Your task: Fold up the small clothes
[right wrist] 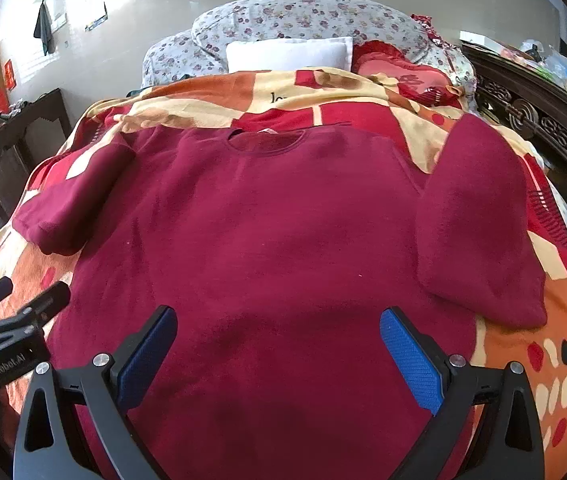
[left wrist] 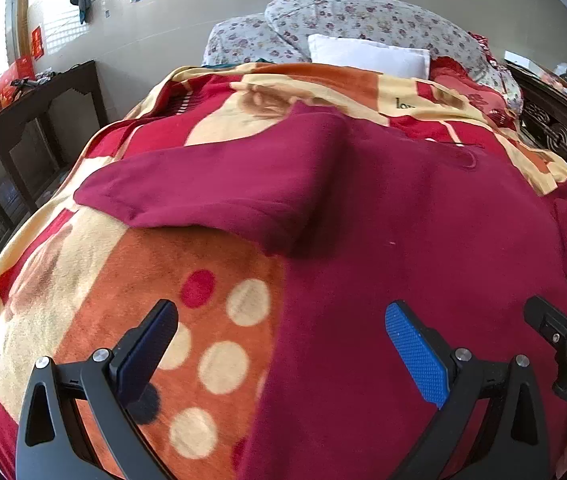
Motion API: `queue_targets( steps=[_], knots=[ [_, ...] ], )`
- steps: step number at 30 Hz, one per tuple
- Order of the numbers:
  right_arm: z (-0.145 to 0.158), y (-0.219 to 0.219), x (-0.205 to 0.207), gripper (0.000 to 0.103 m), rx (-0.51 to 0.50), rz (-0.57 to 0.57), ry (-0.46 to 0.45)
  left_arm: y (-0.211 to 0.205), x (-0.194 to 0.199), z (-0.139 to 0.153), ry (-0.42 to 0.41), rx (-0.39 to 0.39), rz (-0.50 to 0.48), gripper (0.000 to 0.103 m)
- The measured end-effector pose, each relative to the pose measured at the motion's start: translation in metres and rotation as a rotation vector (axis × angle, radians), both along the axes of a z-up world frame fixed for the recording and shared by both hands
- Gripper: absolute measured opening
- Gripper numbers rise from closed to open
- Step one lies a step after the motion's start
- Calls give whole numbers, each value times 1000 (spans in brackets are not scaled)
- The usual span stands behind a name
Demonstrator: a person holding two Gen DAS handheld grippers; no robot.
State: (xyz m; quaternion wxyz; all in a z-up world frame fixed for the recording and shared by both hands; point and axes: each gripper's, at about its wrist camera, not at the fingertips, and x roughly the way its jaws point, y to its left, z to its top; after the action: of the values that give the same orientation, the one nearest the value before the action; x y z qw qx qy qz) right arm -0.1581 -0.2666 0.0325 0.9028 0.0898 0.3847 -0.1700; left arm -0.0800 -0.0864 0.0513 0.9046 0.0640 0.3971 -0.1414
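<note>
1. A dark wooden side table [right wrist: 23, 136] stands at the far left against the wall, with red boxes [left wrist: 13, 78] and small clutter on its top; what the boxes hold cannot be told.
2. The left gripper [left wrist: 281, 354] hangs above the bed with its jaws spread wide and nothing between them. Its left pad lies over the patterned blanket [left wrist: 131, 264], its right pad over the maroon cloth.
3. The maroon sweater [right wrist: 267, 216] lies spread flat, front up, on the blanket in the middle of the bed, its round neckline [right wrist: 265, 142] pointing toward the pillows.
4. The sweater's left sleeve [right wrist: 71, 204] runs out and down along the body's left edge, its cuff resting on the blanket.
5. The right gripper [right wrist: 277, 356] hovers over the sweater's lower part, jaws released and wide apart, both blue pads above maroon fabric and gripping nothing.
6. The right sleeve [right wrist: 479, 232] lies on the blanket beside the body's right edge, its broad end nearest the camera.
7. At the head of the bed a white pillow [right wrist: 289, 54] leans against a floral quilt roll [right wrist: 307, 16], with a red cushion [right wrist: 399, 72] just to its right.
8. A carved dark bed frame [right wrist: 531, 116] runs along the right side, with indistinct clutter behind it.
</note>
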Motion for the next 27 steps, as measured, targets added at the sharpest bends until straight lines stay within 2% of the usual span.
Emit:
queue_targets(
  steps=[5, 12, 20, 27],
  knots=[
    [0, 5, 7, 103, -2, 26, 5, 28, 20, 0, 27, -12, 50, 103],
    [-5, 8, 17, 103, 17, 43, 16, 94, 72, 3, 50, -55, 226, 103],
    [-9, 15, 28, 103, 6, 73, 36, 152, 139, 5, 73, -148, 391, 103],
    [-15, 22, 38, 103, 11, 91, 52, 176, 183, -7, 128, -243, 442, 103]
  ],
)
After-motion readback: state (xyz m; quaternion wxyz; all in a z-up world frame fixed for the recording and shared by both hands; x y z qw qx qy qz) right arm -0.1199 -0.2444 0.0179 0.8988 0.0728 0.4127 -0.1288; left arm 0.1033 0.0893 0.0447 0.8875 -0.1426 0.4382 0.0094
